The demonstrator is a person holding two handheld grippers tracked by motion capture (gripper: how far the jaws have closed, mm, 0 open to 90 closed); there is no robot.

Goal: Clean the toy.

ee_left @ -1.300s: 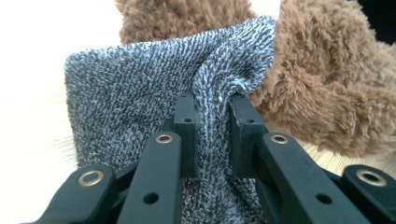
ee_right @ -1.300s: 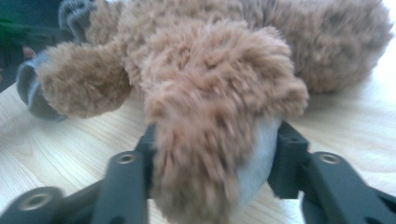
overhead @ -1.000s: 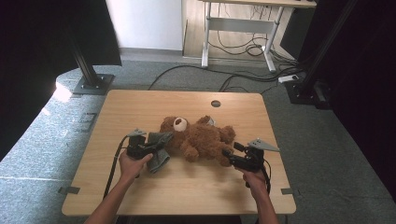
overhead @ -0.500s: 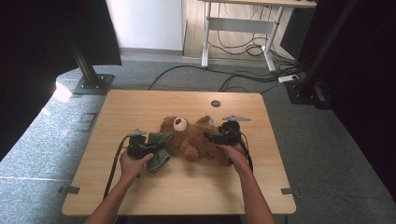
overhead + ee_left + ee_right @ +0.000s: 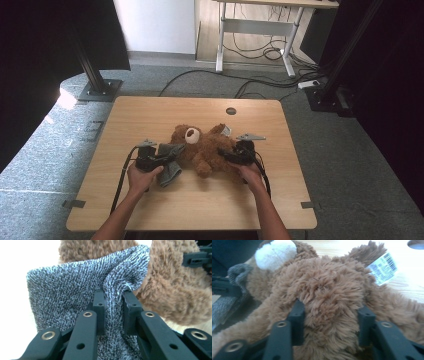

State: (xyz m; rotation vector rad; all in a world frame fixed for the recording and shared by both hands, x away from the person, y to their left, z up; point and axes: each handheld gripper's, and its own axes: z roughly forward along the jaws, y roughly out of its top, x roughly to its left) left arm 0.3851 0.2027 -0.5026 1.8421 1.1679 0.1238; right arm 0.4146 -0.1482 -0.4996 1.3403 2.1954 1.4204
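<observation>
A brown teddy bear (image 5: 202, 148) lies on its back near the middle of the wooden table (image 5: 150, 112), head toward the far side with its white muzzle (image 5: 192, 134) facing up; a white barcode tag (image 5: 384, 268) sticks out from the bear's far right side, close to a round hole (image 5: 230, 110) in the tabletop. A grey knitted garment (image 5: 170, 162) lies at the bear's left side, touching the fur and spreading toward the near edge. The left gripper (image 5: 165, 157), held in the person's left hand (image 5: 141, 176), comes in from the left; in the left gripper view its jaws stand nearly together, pinching a raised fold of the grey knit (image 5: 113, 293) between them, with the brown fur just to the right of the fold. The right gripper (image 5: 223, 153), held in the right hand (image 5: 250, 172), comes in from the right and meets the bear's body; in the right gripper view its jaws stand wide apart with a bulge of brown fur (image 5: 329, 302) between them, both jaw tips pressed into the pile; whether they actually squeeze the bear cannot be told. Cables trail from both grippers toward the near edge.
</observation>
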